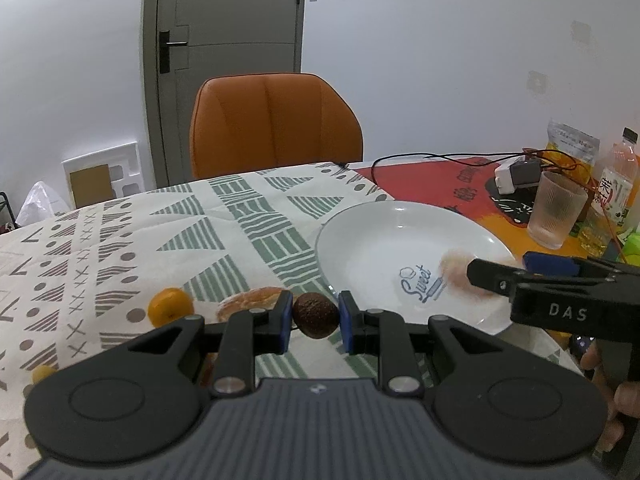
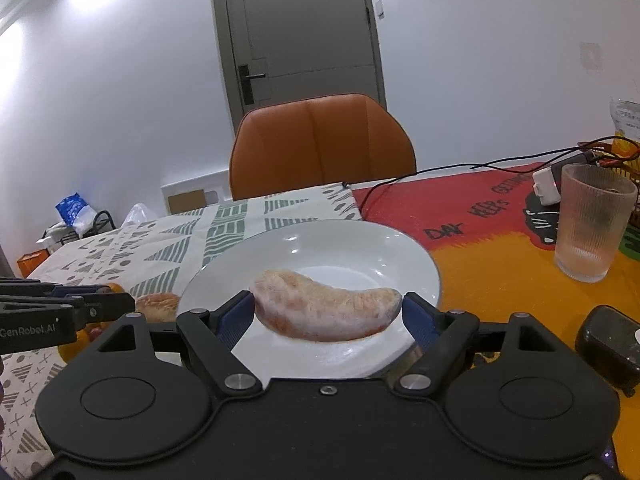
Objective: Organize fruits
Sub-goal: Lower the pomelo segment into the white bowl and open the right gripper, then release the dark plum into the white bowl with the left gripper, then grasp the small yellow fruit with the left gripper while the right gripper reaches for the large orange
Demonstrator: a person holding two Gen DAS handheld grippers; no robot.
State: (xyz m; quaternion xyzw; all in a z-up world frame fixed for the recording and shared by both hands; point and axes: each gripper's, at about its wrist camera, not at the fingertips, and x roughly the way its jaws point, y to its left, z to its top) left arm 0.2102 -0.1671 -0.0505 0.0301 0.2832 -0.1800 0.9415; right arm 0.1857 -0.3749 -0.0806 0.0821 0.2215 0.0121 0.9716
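Observation:
My left gripper [image 1: 315,322] is shut on a small dark brown round fruit [image 1: 315,314], held just above the patterned cloth at the near left of the white plate [image 1: 380,232]. An orange [image 1: 170,306] and a pale peach-coloured fruit [image 1: 252,300] lie on the cloth behind its left finger. My right gripper [image 2: 328,316] reaches over the plate [image 2: 320,240] with a pale pink citrus segment [image 2: 324,310] between its wide jaws. The left pad meets the segment; a thin gap shows at the right pad. In the left wrist view that segment [image 1: 458,276] is blurred beside the right gripper [image 1: 504,268].
A ribbed glass [image 2: 592,224] and a bottle [image 1: 618,176] stand right of the plate on the red and orange mat. A black device [image 2: 612,344] lies at the near right. Cables and a white charger [image 1: 516,176] sit behind. An orange chair [image 1: 276,124] faces the table's far edge.

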